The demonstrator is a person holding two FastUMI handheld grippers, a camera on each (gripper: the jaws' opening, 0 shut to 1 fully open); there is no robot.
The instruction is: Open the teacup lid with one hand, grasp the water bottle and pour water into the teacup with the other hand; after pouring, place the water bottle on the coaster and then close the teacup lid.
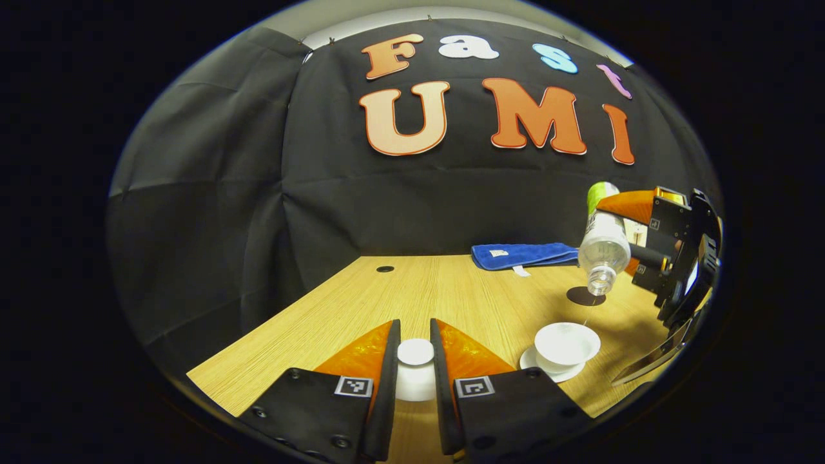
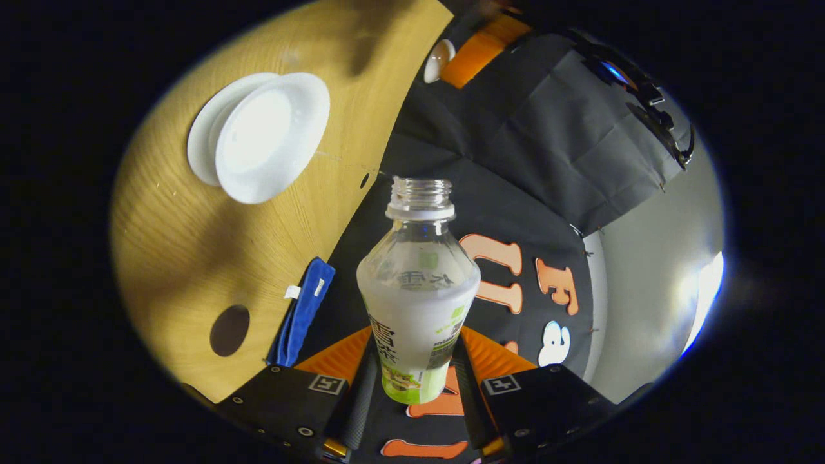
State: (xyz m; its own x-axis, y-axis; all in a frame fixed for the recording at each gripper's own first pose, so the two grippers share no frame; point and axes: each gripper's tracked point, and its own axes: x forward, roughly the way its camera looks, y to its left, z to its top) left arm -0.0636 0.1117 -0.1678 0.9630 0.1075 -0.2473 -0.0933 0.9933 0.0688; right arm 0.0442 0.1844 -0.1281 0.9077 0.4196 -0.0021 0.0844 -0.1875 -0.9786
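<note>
While tilted over the cup (image 1: 566,345), lower right:
bottle (image 2: 417,293): smooth, light, squeezable; right gripper (image 2: 412,386) clamps its lower body
lid (image 1: 415,353): small, fragile, pinched in left gripper (image 1: 415,367)

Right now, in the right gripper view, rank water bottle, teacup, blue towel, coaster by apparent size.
1. water bottle, inflated by nearness to the camera
2. teacup
3. blue towel and coaster: look alike, not ranked

White teacup (image 1: 566,344), white lid (image 1: 416,352); blue towel (image 1: 523,254); dark brown coaster (image 1: 585,296); light woodgrain table (image 1: 445,293).
</note>
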